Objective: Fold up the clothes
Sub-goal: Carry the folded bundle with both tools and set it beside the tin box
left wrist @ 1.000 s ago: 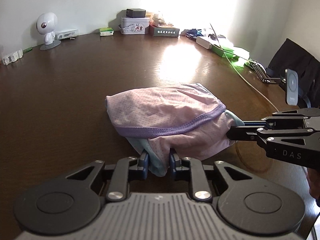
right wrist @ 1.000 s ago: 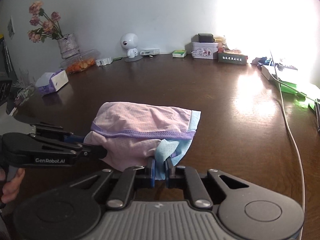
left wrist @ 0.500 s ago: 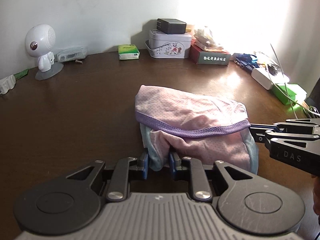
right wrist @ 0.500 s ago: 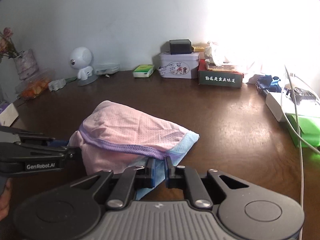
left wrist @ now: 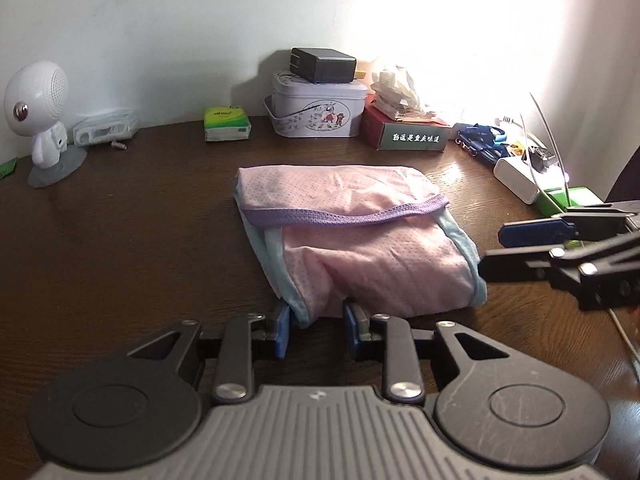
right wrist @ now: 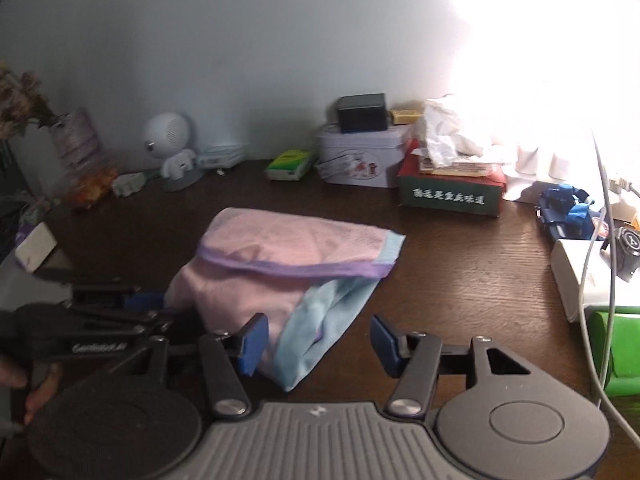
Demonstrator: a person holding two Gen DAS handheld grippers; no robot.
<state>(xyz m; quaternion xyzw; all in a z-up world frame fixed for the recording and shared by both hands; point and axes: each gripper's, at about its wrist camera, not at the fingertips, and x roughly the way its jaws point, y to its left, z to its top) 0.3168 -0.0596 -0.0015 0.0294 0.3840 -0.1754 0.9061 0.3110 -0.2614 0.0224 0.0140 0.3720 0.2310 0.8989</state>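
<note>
The folded pink garment (left wrist: 352, 240) lies on the dark wooden table (left wrist: 120, 240), in front of the floral tin (left wrist: 316, 108). The left gripper (left wrist: 316, 330) straddles its near edge, jaws parted; the right gripper (right wrist: 316, 340) gapes wide, holding nothing

Flower vase (right wrist: 74, 140) at the far left of the right wrist view is smeared with motion blur – blooms cut off by the edge. Upper right's blown out white, so the wall there – unreadable.
</note>
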